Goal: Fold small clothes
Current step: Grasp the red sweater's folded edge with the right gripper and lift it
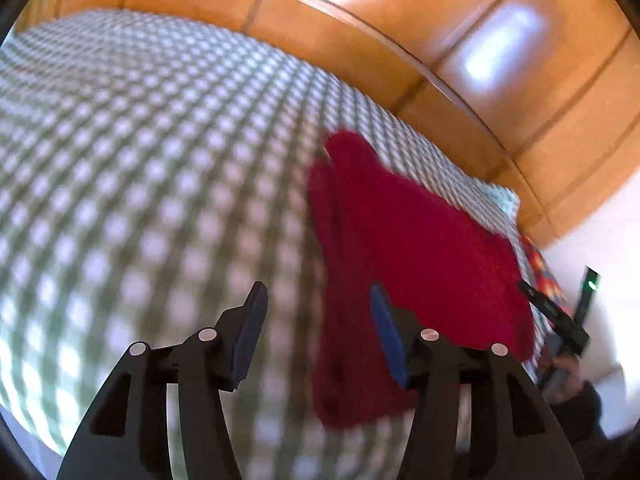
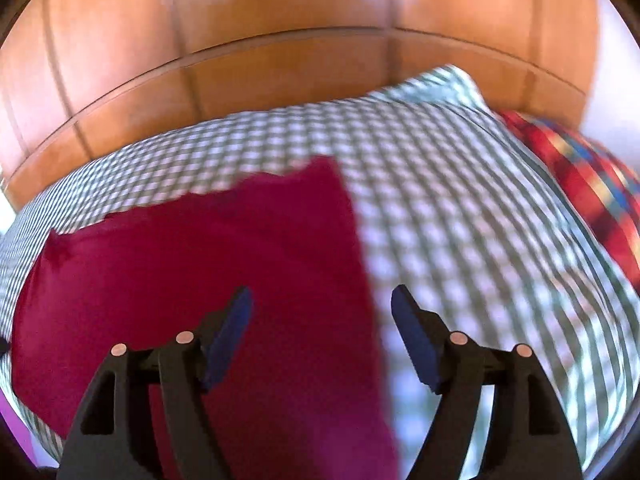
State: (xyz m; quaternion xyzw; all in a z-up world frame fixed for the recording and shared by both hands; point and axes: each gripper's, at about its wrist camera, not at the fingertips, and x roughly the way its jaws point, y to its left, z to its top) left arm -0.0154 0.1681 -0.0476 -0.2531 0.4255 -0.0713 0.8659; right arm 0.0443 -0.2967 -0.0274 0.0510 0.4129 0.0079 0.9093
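Note:
A dark red garment [image 1: 408, 248] lies spread flat on a green-and-white checked bedcover [image 1: 140, 152]. In the left wrist view it lies to the right of centre, and my left gripper [image 1: 318, 296] is open and empty above its left edge. In the right wrist view the garment [image 2: 208, 264] fills the lower left. My right gripper [image 2: 322, 300] is open and empty above the garment's right edge. The right gripper also shows at the right edge of the left wrist view [image 1: 560, 316]. Both views are blurred.
A wooden wardrobe [image 2: 280, 32] runs along the far side of the bed. A red plaid cloth [image 2: 580, 176] lies at the bed's right end beside a checked pillow [image 2: 444, 88]. The checked cover [image 2: 480, 240] stretches to the right of the garment.

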